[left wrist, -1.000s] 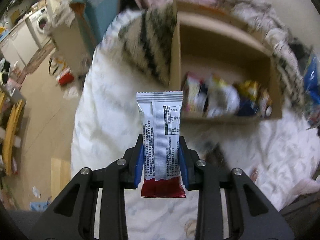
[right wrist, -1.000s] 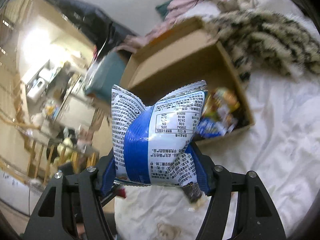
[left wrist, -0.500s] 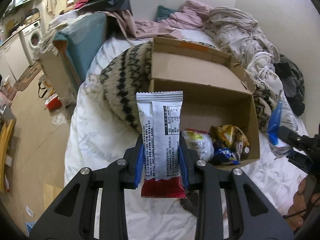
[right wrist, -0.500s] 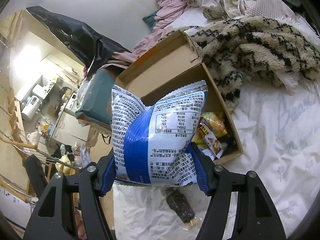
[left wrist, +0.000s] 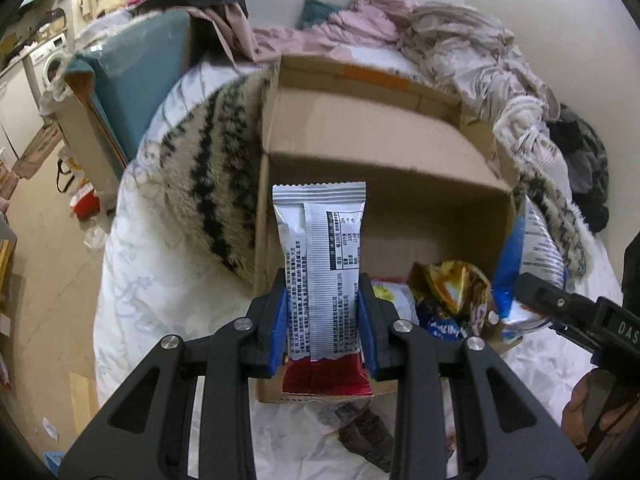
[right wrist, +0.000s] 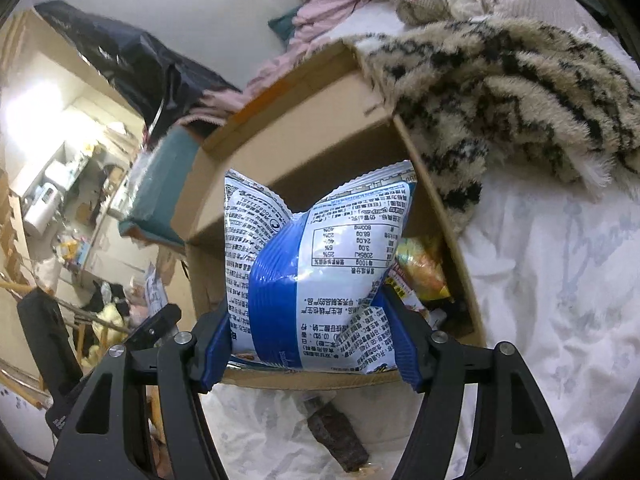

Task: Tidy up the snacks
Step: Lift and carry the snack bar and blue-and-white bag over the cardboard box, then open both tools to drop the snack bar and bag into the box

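While both packets hang just before the cardboard box [left wrist: 384,152], each stands upright in its fingers; box lies ahead, below. Left gripper [left wrist: 322,324] pinches a narrow wafer packet [left wrist: 320,264]; right gripper [right wrist: 312,344], wider, clasps a puffed blue bag [right wrist: 316,276].

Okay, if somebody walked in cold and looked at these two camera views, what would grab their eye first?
Probably the two snacks held up close to the cameras: a slim white and red bar wrapper clamped in the left tool, and a puffy blue and white bag in the right tool. Just beyond both sits the open cardboard box on the bed, with snack packets already inside.

The blue-and-white snack bag [right wrist: 320,276] carries an upside-down table reading "100g", "2096kJ", "800mg"; the right tool [left wrist: 576,312] shows "DAS"
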`<state>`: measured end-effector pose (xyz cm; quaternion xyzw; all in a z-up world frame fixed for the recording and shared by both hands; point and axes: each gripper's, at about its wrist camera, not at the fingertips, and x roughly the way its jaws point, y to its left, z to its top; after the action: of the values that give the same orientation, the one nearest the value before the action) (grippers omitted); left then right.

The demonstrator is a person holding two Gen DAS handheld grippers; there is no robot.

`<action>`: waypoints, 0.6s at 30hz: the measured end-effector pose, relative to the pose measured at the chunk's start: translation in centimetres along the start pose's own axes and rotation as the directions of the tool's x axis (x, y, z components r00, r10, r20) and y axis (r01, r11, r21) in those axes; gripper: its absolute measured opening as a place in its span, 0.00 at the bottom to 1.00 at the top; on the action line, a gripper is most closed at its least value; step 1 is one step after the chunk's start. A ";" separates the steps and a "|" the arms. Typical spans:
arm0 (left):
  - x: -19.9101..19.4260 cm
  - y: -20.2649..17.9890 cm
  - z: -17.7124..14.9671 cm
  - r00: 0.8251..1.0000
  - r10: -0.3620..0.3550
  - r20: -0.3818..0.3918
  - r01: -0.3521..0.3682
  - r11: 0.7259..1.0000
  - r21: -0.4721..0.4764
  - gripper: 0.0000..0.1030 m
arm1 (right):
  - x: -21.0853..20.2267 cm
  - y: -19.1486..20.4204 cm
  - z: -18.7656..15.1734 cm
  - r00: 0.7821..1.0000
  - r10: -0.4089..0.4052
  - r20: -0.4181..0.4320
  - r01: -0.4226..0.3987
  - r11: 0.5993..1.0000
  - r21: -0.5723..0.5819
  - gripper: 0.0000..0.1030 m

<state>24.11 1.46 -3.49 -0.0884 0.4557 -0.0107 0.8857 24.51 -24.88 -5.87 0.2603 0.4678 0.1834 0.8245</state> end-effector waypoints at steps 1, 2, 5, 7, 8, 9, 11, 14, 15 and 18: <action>0.5 0.0 -0.2 1.000 -0.012 -0.016 0.012 1.000 -0.004 0.26 | 0.4 0.2 -0.1 1.000 -0.005 -0.009 0.005 1.000 -0.010 0.68; 0.8 -0.1 -0.3 1.000 -0.016 -0.023 0.016 1.000 -0.004 0.26 | 1.0 0.5 -0.3 1.000 -0.009 -0.021 0.008 1.000 -0.024 0.68; 1.5 -0.5 -0.5 0.999 -0.012 -0.034 0.012 1.000 0.018 0.26 | 2.2 1.4 -0.4 0.999 -0.019 -0.040 0.016 0.998 -0.063 0.68; 1.8 -0.6 -0.6 0.999 -0.006 -0.041 0.007 1.000 0.025 0.27 | 2.7 1.9 -0.3 0.999 -0.012 -0.040 0.009 0.997 -0.076 0.69; 1.9 -0.5 -0.6 0.999 -0.003 -0.043 0.004 1.000 0.022 0.27 | 3.0 2.2 -0.3 0.999 -0.004 -0.044 0.001 0.997 -0.081 0.70; 2.0 -0.5 -0.6 0.999 -0.002 -0.046 0.003 1.000 0.017 0.27 | 3.1 2.3 -0.3 0.999 0.007 -0.044 -0.011 0.997 -0.083 0.77; 2.2 -0.4 -0.7 0.998 -0.009 -0.060 0.010 1.000 0.012 0.28 | 3.0 2.5 -0.4 0.999 0.021 -0.034 -0.024 0.996 -0.090 0.94; 2.3 -0.4 -1.0 0.997 -0.023 -0.078 0.024 1.000 0.016 0.42 | 2.7 2.3 -0.4 1.000 -0.016 -0.015 0.014 0.995 -0.100 0.98; 2.2 -0.4 -1.0 0.997 -0.026 -0.077 0.027 1.000 0.017 0.56 | 2.6 1.9 -0.3 1.000 -0.020 -0.013 0.018 0.996 -0.089 0.98; 1.7 -0.8 -1.1 0.999 -0.015 -0.049 0.017 0.999 0.032 0.81 | 2.6 0.6 -0.2 1.000 -0.008 -0.026 0.007 1.000 -0.027 0.98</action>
<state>24.25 0.38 -5.38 -0.0774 0.4761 -0.0272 0.8756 25.57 -22.96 -7.39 0.2449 0.4771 0.1900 0.8224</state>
